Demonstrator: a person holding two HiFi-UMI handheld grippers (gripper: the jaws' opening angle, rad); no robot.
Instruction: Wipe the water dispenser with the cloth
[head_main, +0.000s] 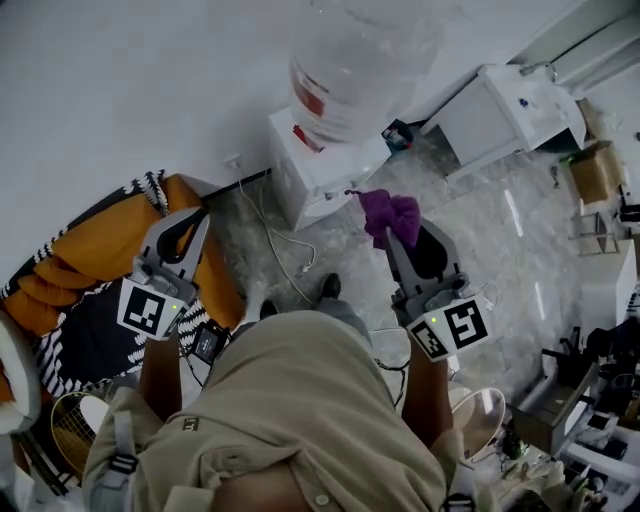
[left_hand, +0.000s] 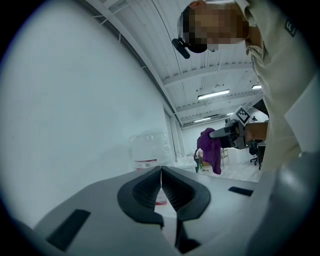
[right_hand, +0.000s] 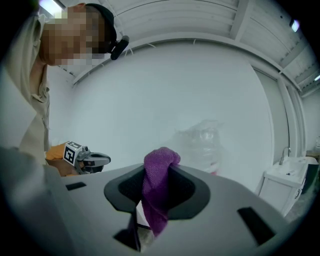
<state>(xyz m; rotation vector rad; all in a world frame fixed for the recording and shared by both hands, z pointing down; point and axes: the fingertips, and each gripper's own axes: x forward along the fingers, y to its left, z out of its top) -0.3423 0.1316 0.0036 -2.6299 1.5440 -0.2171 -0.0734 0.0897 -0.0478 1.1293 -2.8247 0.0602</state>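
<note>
The water dispenser (head_main: 312, 172) stands on the floor against the white wall, at twelve o'clock from the person in the head view. It is a white cabinet with a large clear bottle (head_main: 358, 62) upended on top. An orange, black and white striped cushion (head_main: 95, 250) lies on the floor at about nine o'clock, away from the work.

The right claw (head_main: 393, 236) is held out at one o'clock with its tip pointed at the dispenser's front. This is probably so the purple cloth (head_main: 391, 213) meets the cabinet first. Its jaws are nearly together, pinched on the cloth (right_hand: 156, 192). A bunched wad sticks out past the tips and a tail hangs down between them. The wad appears close to the cabinet's near corner, but the pictures do not settle whether it touches.

The left claw (head_main: 196, 224) is at eleven o'clock, well apart from the dispenser and over the cushion, apparently parked out of the way. Its jaws meet tip to tip (left_hand: 161, 172) and grip nothing.

Judging from this, wiping is about to begin or barely begun.
</note>
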